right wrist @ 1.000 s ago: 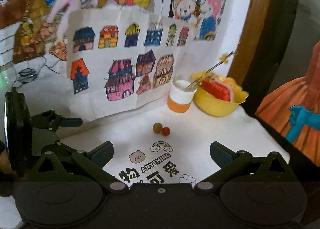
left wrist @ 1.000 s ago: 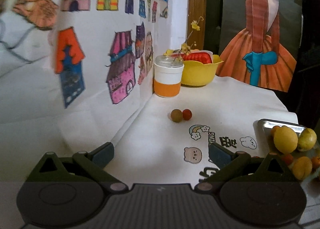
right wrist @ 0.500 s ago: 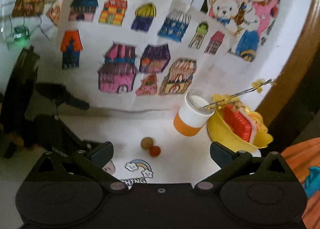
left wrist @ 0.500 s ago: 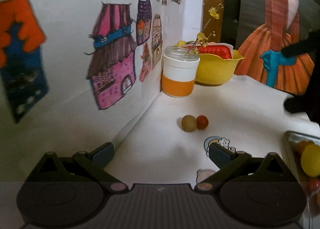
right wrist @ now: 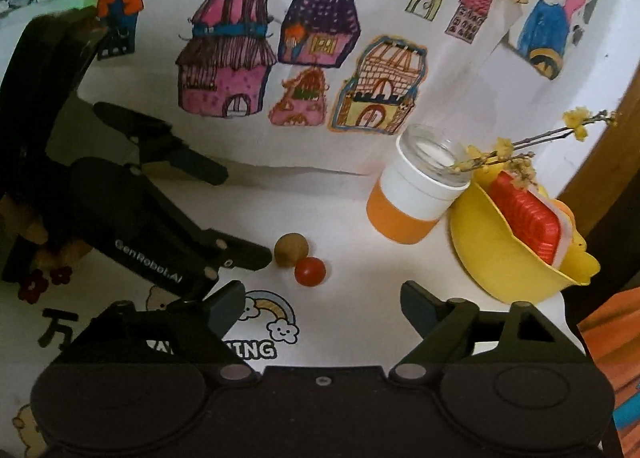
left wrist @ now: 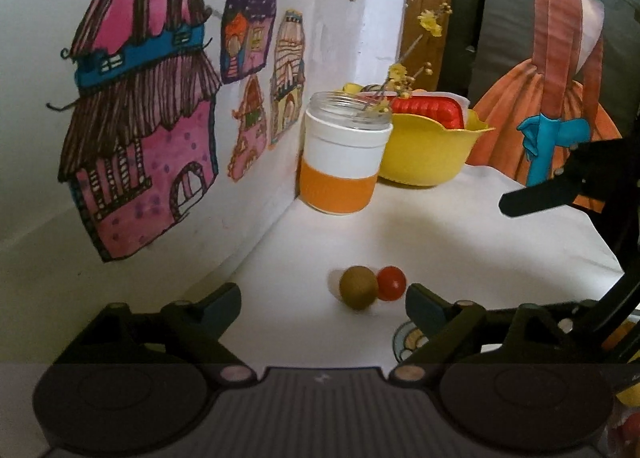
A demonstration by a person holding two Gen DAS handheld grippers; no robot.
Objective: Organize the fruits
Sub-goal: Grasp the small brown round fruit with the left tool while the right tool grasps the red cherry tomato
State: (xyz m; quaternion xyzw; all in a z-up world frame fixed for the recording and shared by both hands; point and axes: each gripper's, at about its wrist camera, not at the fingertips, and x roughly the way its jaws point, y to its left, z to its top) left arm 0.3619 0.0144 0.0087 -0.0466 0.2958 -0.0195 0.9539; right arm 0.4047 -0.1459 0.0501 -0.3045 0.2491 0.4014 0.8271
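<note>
Both grippers, left (left wrist: pixel 323 304) and right (right wrist: pixel 322 304), are spread wide and hold nothing. The brown fruit (left wrist: pixel 358 288) touches the red one (left wrist: pixel 390 283), low in the middle. A bump may roll both away, I think.

olive-brown round fruit (left wrist: pixel 359 288) | touching small red fruit (left wrist: pixel 390 283) | both loose on white tabletop, near wall
</note>
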